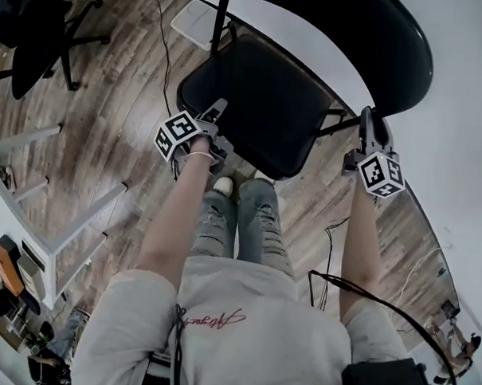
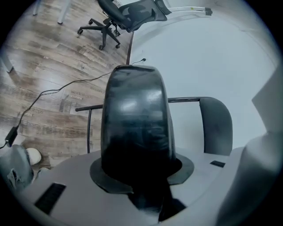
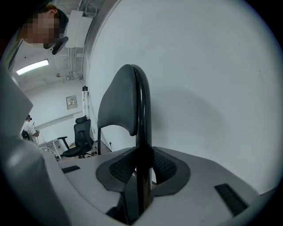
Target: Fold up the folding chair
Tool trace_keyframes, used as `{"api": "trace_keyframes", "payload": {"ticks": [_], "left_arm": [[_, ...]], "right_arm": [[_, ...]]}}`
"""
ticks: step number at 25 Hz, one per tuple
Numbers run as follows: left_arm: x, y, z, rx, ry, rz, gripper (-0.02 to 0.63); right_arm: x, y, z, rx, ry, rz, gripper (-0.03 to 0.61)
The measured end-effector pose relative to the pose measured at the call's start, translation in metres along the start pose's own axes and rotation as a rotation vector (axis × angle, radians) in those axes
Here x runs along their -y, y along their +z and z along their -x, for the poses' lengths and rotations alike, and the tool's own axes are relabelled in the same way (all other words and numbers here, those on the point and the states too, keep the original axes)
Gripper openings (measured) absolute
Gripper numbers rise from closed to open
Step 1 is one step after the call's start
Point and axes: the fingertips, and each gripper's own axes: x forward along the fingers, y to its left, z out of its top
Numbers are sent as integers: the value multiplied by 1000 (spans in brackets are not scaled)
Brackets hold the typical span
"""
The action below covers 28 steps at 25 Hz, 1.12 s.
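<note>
On the wooden floor (image 1: 108,142), head view: the folding chair (image 1: 269,101) is seen beside the white wall (image 1: 461,94).
Left gripper view: the left claw (image 2: 141,170) is closed on the seat (image 2: 135,128).
Right gripper view: the right claw (image 3: 141,170) is clamped on the backrest frame (image 3: 143,128).

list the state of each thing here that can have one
folding chair: not folded flat yet
left gripper: shut on the seat
right gripper: shut on the backrest frame
office chair: upright, empty
cable: lying slack
</note>
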Motion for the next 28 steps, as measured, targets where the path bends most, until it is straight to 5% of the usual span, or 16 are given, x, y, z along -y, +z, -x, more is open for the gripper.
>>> {"api": "trace_keyframes", "payload": {"ticks": [6,20,24,28], "left_arm": [[49,2,-24,3,89,-3,178],[119,5,-63,20,147,-3,153],[155,9,-80,27,128,-10,133],[181,13,-100,40,192,-13,130]], "right_arm": [[24,18,-20,10,-92,-26,95],[48,46,-43,90,-133,-127,98],[48,58,-45,105,-137,-84,100],[49,66,-49,94,-156,-34,98]]}}
